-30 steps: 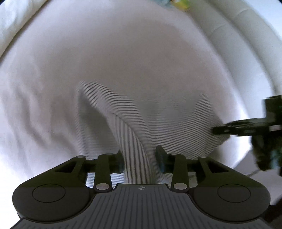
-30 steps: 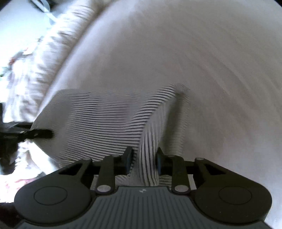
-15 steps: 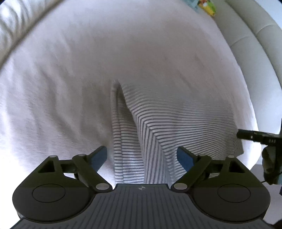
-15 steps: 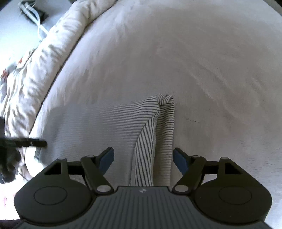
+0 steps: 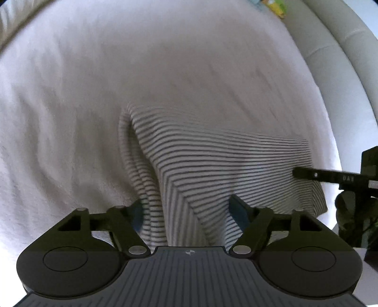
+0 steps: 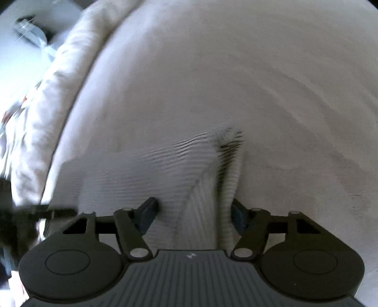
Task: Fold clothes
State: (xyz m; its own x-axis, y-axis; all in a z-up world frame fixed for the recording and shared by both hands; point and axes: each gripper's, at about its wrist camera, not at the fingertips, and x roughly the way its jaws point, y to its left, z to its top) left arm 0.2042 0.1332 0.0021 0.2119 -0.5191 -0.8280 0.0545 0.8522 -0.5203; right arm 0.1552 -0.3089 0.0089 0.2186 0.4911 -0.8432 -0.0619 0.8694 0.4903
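Observation:
A white garment with thin dark stripes [image 5: 212, 155] lies folded on a white bedsheet [image 5: 118, 70]. My left gripper [image 5: 186, 210] is open, its jaws standing either side of the garment's near left edge, where a raised fold runs away from me. In the right wrist view the same garment [image 6: 151, 174] is blurred. My right gripper [image 6: 192, 211] is open astride its near right edge and a raised fold. The right gripper also shows at the right edge of the left wrist view [image 5: 330, 177].
A padded white headboard or cushion [image 5: 335, 47] curves along the right in the left wrist view, with a small yellow-green item [image 5: 276, 7] at the top. A rumpled duvet [image 6: 47, 94] lies to the left in the right wrist view.
Both grippers were shut on the garment's corners a second ago and have opened, letting it drop flat on the sheet. The jaws now stand somewhat narrower than half a second ago.

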